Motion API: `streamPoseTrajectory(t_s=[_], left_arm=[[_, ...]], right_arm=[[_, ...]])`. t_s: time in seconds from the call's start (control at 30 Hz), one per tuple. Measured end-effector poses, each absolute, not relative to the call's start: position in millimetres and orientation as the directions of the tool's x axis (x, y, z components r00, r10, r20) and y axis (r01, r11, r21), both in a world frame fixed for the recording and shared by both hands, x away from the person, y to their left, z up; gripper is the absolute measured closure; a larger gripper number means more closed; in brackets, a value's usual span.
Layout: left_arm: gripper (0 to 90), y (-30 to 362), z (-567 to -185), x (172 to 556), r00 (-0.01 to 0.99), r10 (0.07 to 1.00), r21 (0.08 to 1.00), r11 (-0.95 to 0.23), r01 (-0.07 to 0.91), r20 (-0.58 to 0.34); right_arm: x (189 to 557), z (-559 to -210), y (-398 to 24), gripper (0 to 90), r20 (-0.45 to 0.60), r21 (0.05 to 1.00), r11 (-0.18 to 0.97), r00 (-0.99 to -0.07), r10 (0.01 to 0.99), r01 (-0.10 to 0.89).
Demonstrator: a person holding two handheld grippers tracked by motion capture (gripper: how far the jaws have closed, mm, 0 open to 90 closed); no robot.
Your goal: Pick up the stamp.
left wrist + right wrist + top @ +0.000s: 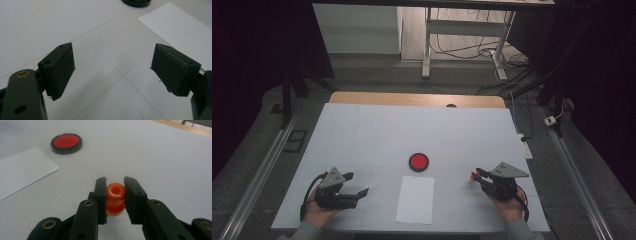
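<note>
1. The right gripper (115, 195) is clamping a small orange spool-shaped piece (115, 198) between its nearly closed jaws, at the table's near right.
2. The left gripper (112, 72) is resting at the near left with jaws spread wide and nothing between them.
3. A white paper sheet (415, 199) is lying flat between the two grippers.
4. Beyond the sheet, a red disc with a black rim (418, 162) is sitting on the white table (377, 130).
5. Judged step: the grasp is being secured. The next move probably calls for a steady lift and carry toward the disc or sheet without loosening the hold.
</note>
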State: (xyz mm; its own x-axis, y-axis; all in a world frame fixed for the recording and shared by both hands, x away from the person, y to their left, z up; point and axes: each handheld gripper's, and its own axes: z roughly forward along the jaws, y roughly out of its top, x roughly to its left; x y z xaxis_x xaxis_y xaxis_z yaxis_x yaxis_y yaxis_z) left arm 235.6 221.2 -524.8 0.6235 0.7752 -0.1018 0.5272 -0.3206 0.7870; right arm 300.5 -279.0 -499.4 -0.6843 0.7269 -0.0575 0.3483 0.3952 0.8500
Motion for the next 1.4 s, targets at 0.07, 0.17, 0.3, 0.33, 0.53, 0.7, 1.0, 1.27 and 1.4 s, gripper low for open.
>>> streamPoseTrajectory(t_s=[0.07,0.17,0.3,0.33,0.53,0.7,1.0,1.27,1.4], left_arm=[[18.5,221.1,-525.3,236.1,0.623,0.776,0.786,-0.322,0.528,-0.101],[18.5,220.8,-525.5,236.1,0.622,0.776,0.786,-0.323,0.528,-0.100],[18.6,220.5,-525.6,236.0,0.622,0.777,0.785,-0.325,0.528,-0.097],[18.5,220.5,-525.6,236.1,0.622,0.777,0.785,-0.325,0.528,-0.097],[18.5,220.3,-526.0,237.0,0.622,0.777,0.783,-0.326,0.530,-0.098],[18.5,219.9,-526.0,237.1,0.623,0.777,0.783,-0.327,0.529,-0.096],[18.6,220.5,-525.6,236.9,0.622,0.777,0.785,-0.322,0.530,-0.101],[18.5,219.2,-524.5,235.2,0.626,0.773,0.789,-0.320,0.525,-0.103],[18.5,220.0,-524.6,235.2,0.623,0.776,0.789,-0.318,0.526,-0.102]], right_arm=[[300.3,-498.1,-279.6,72.1,-0.054,0.854,0.388,-0.682,0.729,0.348],[300.3,-496.6,-279.5,72.1,-0.043,0.865,0.370,-0.685,0.728,0.339],[298.9,-494.2,-277.8,72.1,-0.043,0.875,0.359,-0.688,0.724,0.323],[298.4,-493.4,-277.5,72.1,-0.043,0.877,0.357,-0.687,0.725,0.322],[297.4,-490.4,-277.2,72.1,-0.027,0.889,0.331,-0.688,0.726,0.315],[297.3,-488.0,-276.8,72.1,-0.013,0.900,0.311,-0.692,0.721,0.307],[297.4,-484.0,-268.9,72.1,0.011,0.913,0.285,-0.715,0.699,0.293],[298.8,-480.3,-260.0,72.1,0.032,0.923,0.262,-0.735,0.678,0.282],[300.6,-477.8,-254.1,72.0,0.038,0.927,0.256,-0.747,0.663,0.275]])
